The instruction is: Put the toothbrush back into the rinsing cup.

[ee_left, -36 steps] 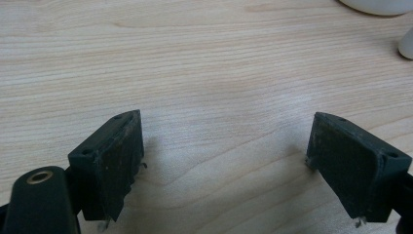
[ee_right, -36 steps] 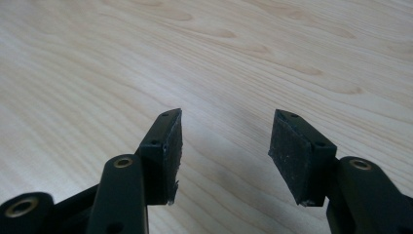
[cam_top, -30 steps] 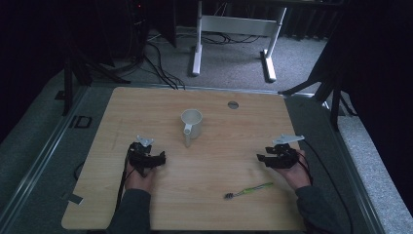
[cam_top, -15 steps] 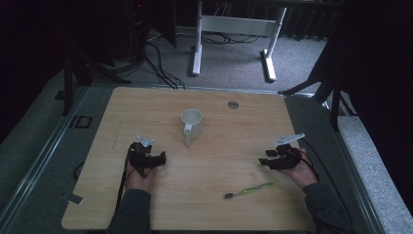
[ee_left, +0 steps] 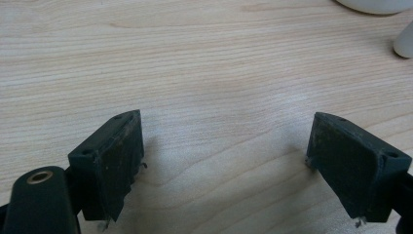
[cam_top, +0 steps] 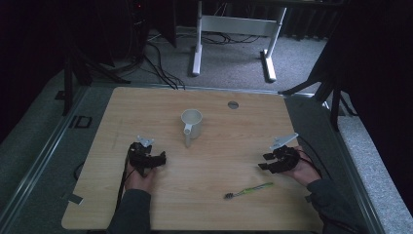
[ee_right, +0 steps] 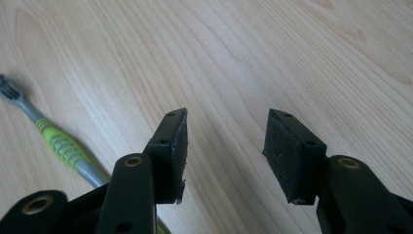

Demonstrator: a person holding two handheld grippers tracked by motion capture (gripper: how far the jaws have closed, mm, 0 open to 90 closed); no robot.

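A white mug [cam_top: 191,123] stands upright near the table's middle, its handle toward the near side. A green and grey toothbrush [cam_top: 248,190] lies flat at the front right. My left gripper [cam_top: 157,158] rests on the table, front left of the mug. In the left gripper view its jaws stand wide open [ee_left: 224,126] over bare wood, with the mug's base [ee_left: 375,5] at the top right. My right gripper [cam_top: 267,162] sits at the right, just behind the toothbrush [ee_right: 58,141]. Its jaws [ee_right: 226,117] are open and have just been closing, with nothing between them.
The wooden table [cam_top: 146,107] has a round grey grommet [cam_top: 233,104] near its far edge. A white desk frame [cam_top: 234,29] and cables [cam_top: 156,58] stand on the floor beyond. A dark stand [cam_top: 331,83] rises at the far right corner.
My right forearm has swung slightly to the right. Both grippers, the mug and the toothbrush stay where they were.
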